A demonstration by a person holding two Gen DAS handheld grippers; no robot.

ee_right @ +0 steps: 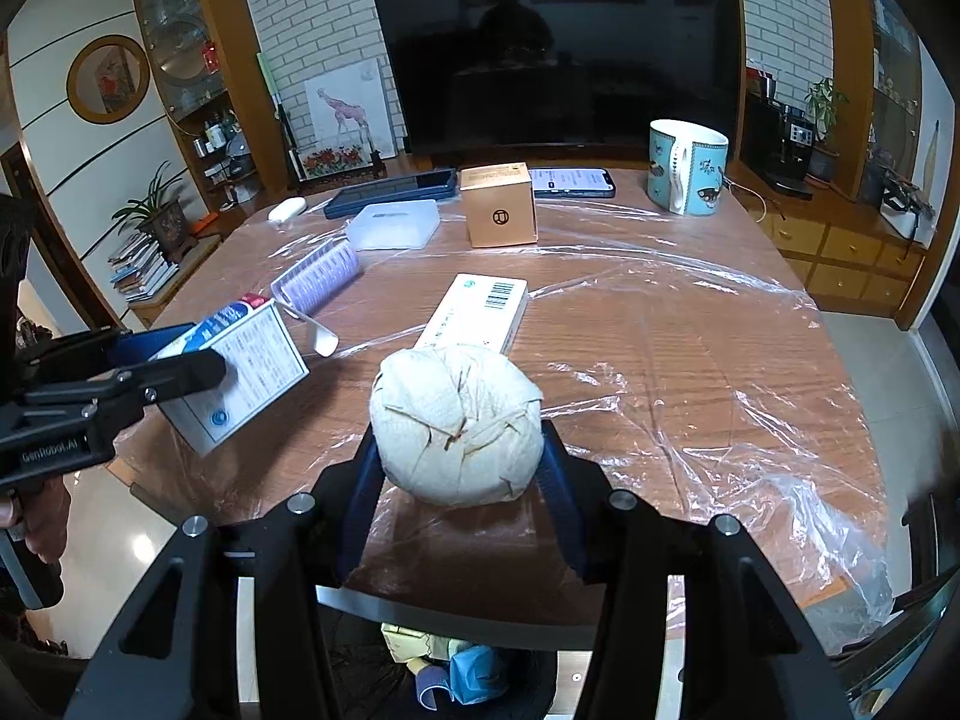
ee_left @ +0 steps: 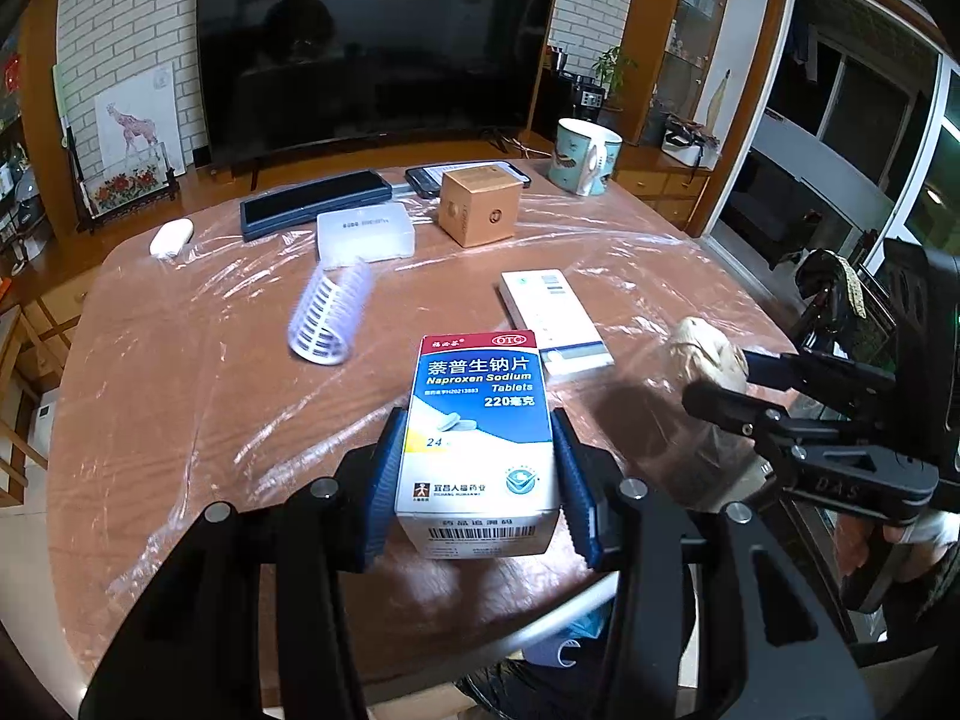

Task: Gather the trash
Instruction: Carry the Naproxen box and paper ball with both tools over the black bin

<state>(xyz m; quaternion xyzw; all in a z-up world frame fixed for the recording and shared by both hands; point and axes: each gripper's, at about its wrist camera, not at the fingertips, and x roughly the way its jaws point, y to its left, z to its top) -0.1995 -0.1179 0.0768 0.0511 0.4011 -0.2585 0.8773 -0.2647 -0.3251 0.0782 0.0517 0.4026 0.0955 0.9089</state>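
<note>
My left gripper (ee_left: 477, 420) is shut on a white and blue Naproxen tablet box (ee_left: 477, 420), held above the table's near edge. The box also shows in the right wrist view (ee_right: 240, 372), with the left gripper (ee_right: 168, 366) at the far left. My right gripper (ee_right: 459, 426) is shut on a crumpled ball of white paper (ee_right: 456, 420), held above the near edge. In the left wrist view the paper ball (ee_left: 708, 354) and right gripper (ee_left: 720, 378) show at the right. A bin with trash (ee_right: 456, 672) sits below the table edge.
On the plastic-covered wooden table (ee_right: 660, 360) lie a flat white box (ee_right: 480, 312), a ribbed plastic roller (ee_right: 318, 276), a clear plastic case (ee_right: 396, 225), a cardboard cube (ee_right: 498, 204), a tablet (ee_right: 390, 189), a phone (ee_right: 573, 181) and a mug (ee_right: 687, 168).
</note>
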